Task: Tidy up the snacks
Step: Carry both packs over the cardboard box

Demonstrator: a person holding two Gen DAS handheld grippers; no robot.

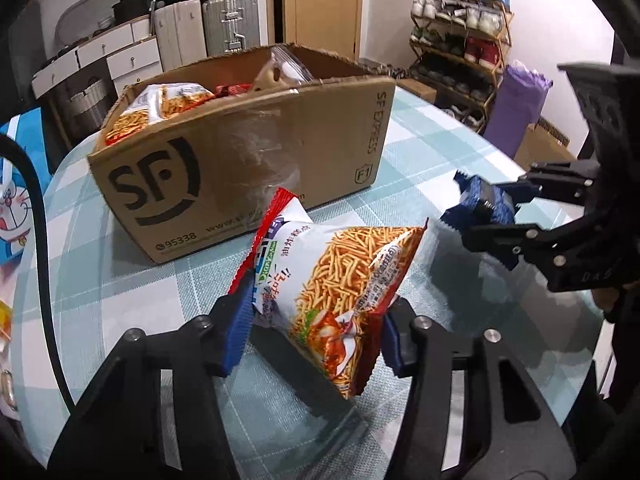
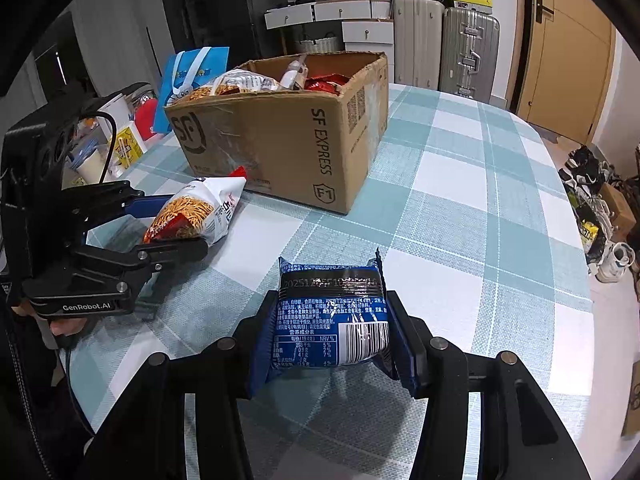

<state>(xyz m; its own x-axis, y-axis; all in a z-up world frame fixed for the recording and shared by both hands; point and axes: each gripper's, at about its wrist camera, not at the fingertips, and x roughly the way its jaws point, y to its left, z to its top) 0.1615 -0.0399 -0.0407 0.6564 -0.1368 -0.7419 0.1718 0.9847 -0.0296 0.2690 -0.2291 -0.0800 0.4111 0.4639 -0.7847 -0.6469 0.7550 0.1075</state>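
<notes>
Here the left gripper point(image 1: 316, 332) angles steeply down toward the table point(image 1: 400, 160), its jaws pinching a noodle-snack bag point(image 1: 340, 280) by its lower end; the blue pads point(image 1: 236, 336) press into both sides of the wrapper. The bag's far end rests on the checked cloth, its red sealed edge pointing toward twelve o'clock, just short of the cardboard box point(image 1: 240, 152). In the right wrist view the same bag point(image 2: 196, 212) lies at about ten o'clock from that camera, close to the box's point(image 2: 288, 148) near wall.

The right gripper point(image 2: 332, 336) tilts down at much the same slope, jaws closed on a blue biscuit packet point(image 2: 332, 320), back label and barcode facing up. From the left wrist view it sits at three o'clock point(image 1: 496, 216), the blue packet point(image 1: 476, 200) poking out toward the box. Part of a hand point(image 2: 68, 326) shows under the left gripper's body.

The box stands open-topped with more snack bags point(image 2: 240, 82) inside.
</notes>
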